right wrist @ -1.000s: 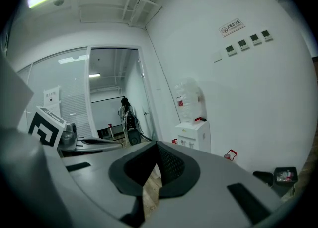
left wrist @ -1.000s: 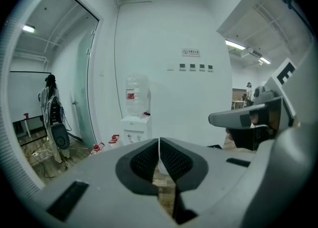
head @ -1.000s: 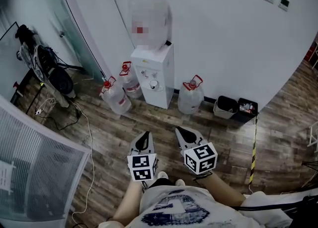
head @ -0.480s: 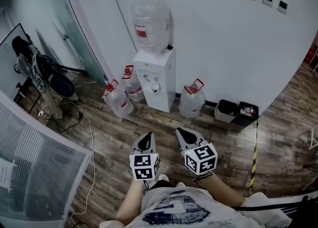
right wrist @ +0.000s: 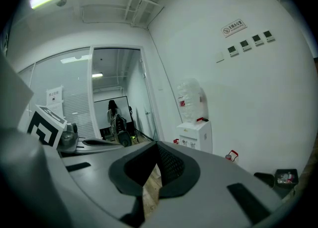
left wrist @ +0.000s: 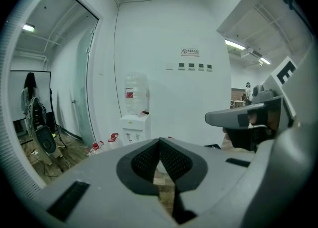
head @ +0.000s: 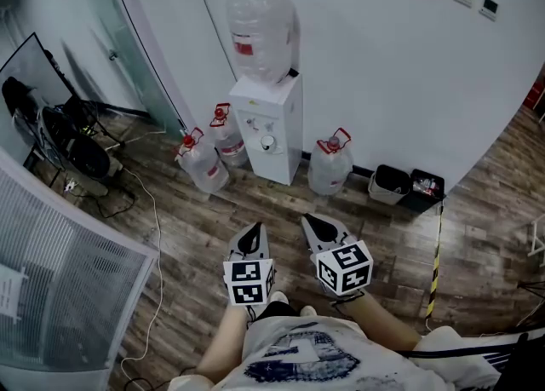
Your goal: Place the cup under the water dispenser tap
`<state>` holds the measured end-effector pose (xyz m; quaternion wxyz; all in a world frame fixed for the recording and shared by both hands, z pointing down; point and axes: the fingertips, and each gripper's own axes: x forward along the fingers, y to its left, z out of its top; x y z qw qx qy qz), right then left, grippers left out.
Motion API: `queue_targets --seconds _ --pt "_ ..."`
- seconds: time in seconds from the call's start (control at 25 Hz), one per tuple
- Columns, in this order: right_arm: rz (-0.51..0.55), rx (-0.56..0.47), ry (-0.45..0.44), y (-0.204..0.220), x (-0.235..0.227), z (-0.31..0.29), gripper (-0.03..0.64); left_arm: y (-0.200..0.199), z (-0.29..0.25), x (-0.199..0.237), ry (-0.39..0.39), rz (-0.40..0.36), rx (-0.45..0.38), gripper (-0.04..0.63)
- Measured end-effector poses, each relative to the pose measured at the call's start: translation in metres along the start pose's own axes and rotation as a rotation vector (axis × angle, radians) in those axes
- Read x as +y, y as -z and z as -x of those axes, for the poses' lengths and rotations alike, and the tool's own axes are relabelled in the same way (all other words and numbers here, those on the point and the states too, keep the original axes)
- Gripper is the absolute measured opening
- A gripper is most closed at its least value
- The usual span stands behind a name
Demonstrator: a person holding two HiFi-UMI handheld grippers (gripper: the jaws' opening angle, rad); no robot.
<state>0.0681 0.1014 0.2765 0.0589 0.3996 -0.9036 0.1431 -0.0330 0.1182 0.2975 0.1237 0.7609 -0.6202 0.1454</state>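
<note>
The right gripper (right wrist: 155,147) filled the lower half, its grey jaws closed tip to tip with nothing between them. At two o'clock from the jaws, a white water dispenser (right wrist: 196,135) stood against the wall, a clear bottle (right wrist: 191,100) on top. The left gripper (right wrist: 112,143) lay at nine o'clock.

Grey left gripper (head: 253,229), right gripper (head: 306,221), white T-shirt (head: 298,357)

We see two red-capped water jugs (head: 203,169) standing far left on the wooden floor (head: 383,236), a third jug (head: 330,168) to their right; two dark bins (head: 390,183) sit further right against the white wall (head: 400,83); a white cable (head: 154,236) trails down the left.
</note>
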Motion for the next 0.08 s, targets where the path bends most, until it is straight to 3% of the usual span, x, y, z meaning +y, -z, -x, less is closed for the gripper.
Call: queue_targets --seconds 0.08 --pt "0.004 -0.003 0.001 -0.0007 -0.0013 -0.0003 0.02 0.0006 -0.0005 -0.0006 0.002 -0.003 0.003 0.049"
